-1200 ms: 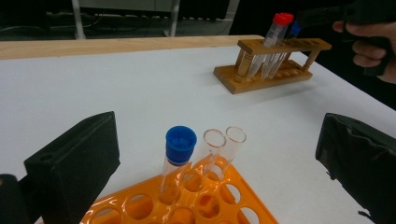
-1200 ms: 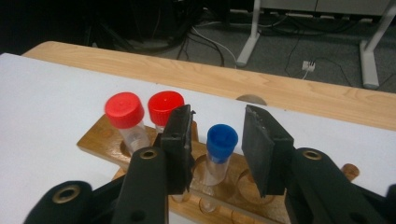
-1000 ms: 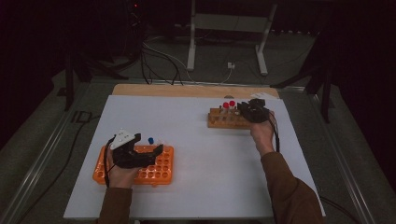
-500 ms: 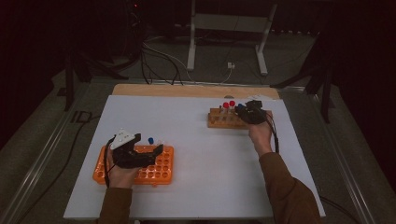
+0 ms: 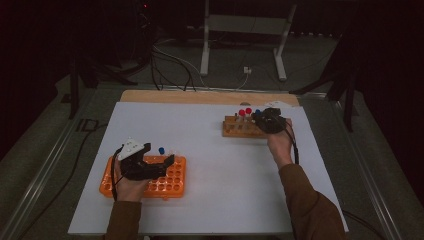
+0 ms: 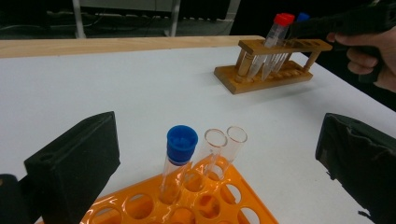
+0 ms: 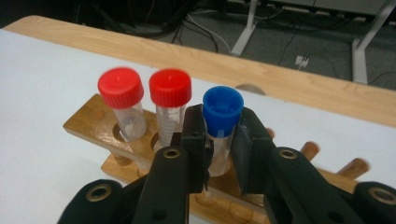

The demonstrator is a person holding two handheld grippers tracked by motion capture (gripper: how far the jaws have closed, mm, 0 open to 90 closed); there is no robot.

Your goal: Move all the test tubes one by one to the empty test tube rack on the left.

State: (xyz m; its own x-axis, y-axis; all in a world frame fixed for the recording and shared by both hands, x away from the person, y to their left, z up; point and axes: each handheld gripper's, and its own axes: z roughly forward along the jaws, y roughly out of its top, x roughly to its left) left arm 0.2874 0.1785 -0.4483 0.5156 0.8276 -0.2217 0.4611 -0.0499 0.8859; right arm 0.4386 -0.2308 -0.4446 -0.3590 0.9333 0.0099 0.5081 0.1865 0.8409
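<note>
Over the white table (image 5: 210, 150) in the high view, the right gripper (image 5: 266, 120) sat at the wooden rack (image 5: 240, 130) on the far right, while the left gripper (image 5: 150, 167) hovered above the orange rack (image 5: 172, 182) at the near left. Along the left gripper view, its jaws stood spread wide apart around nothing, a blue-capped tube (image 6: 180, 156) and two open tubes (image 6: 219, 144) standing in the orange rack between them. Within the right gripper view, the jaws pinched the blue-capped tube (image 7: 222, 126) just below its cap, beside two red-capped tubes (image 7: 144, 98) in the wooden rack.
</note>
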